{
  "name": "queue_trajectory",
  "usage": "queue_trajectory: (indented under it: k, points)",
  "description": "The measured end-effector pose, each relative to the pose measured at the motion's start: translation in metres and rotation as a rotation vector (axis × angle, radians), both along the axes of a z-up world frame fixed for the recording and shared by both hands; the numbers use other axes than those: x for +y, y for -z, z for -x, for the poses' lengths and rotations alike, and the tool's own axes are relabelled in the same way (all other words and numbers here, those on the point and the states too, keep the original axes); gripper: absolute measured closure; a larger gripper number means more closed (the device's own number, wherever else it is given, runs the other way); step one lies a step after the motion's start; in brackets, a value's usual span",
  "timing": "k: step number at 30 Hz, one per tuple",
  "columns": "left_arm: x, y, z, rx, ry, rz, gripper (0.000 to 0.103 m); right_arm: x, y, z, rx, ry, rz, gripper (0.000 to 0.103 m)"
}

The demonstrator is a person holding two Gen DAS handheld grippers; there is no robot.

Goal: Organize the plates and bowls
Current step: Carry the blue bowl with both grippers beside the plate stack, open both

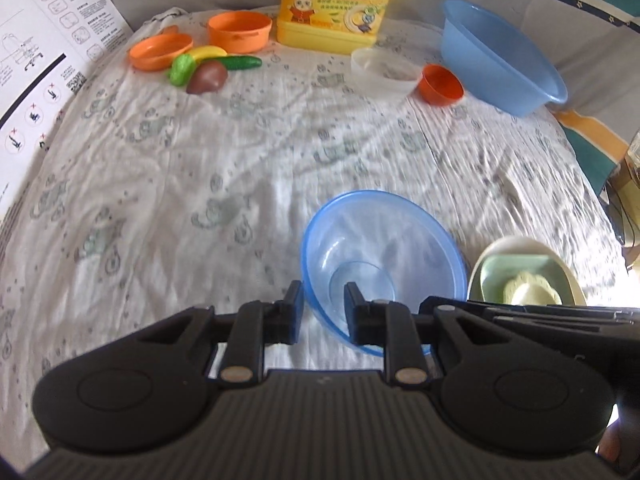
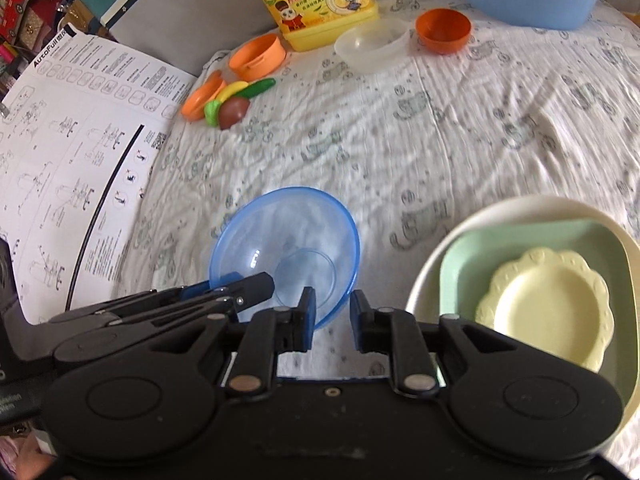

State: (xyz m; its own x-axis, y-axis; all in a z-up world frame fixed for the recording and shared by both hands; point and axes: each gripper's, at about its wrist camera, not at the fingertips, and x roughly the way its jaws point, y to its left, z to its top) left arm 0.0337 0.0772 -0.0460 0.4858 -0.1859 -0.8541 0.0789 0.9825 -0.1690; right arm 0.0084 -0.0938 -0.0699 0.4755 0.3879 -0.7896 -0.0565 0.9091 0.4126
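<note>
While your left gripper (image 1: pixel 323 304) sits with one finger outside and one inside the near rim of the translucent blue plastic bowl (image 1: pixel 380 248), the left wrist view shows the jaws only part-closed around that wall, not clearly pinching it, so I'd call it straddling, not gripped. Bowl's resting on the white printed cloth (image 1: pixel 200 160), just left of the plate stack. Further back you've got a small orange bowl (image 1: pixel 442 84) beside a clear plastic bowl (image 1: pixel 384 70).

Over in the right wrist view, your right gripper (image 2: pixel 333 308) is open a moderate gap and holding nothing, hovering at the blue bowl's right edge. The stack sits right beside it: cream oval plate (image 2: pixel 532 206) on the bottom, pale green square plate (image 2: pixel 480 256) on that, scalloped yellow dish (image 2: pixel 548 308) on top.

Looks like the pick-up-the-bowl step to me. Next move probably wants the left jaws squeezed firmly on the rim before lifting, since that thin wall could slip.
</note>
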Motion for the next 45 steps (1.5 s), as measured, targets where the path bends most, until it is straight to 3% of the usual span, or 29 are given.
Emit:
queue_trajectory:
  k: [22, 37, 39, 41, 42, 43, 44, 45]
  points:
    - [-0.001, 0.008, 0.014, 0.026, 0.012, -0.009, 0.082, 0.003, 0.010, 0.009, 0.028, -0.023, 0.016, 0.081]
    - [0.001, 0.018, 0.011, 0.049, 0.001, -0.022, 0.078, 0.002, 0.015, 0.006, 0.037, -0.008, 0.015, 0.074]
    - [0.002, 0.017, 0.012, 0.043, -0.005, -0.026, 0.070, 0.001, 0.014, 0.007, 0.030, 0.001, 0.023, 0.063]
    - [0.006, 0.015, 0.013, 0.027, -0.031, -0.046, 0.045, -0.001, 0.011, 0.008, 0.013, 0.009, 0.026, 0.059]
    - [0.010, 0.013, 0.013, 0.015, -0.054, -0.061, 0.023, -0.004, 0.010, 0.008, 0.011, 0.014, 0.011, 0.051]
    - [0.015, 0.011, 0.014, -0.001, -0.078, -0.069, 0.008, -0.006, 0.008, 0.008, 0.006, 0.021, 0.000, 0.040]
    - [0.021, 0.009, 0.014, -0.014, -0.098, -0.065, 0.003, -0.008, 0.005, 0.009, -0.004, 0.038, 0.017, 0.014]
    - [0.028, 0.007, 0.015, -0.024, -0.115, -0.048, 0.000, -0.009, 0.002, 0.010, -0.029, 0.059, 0.043, 0.000]
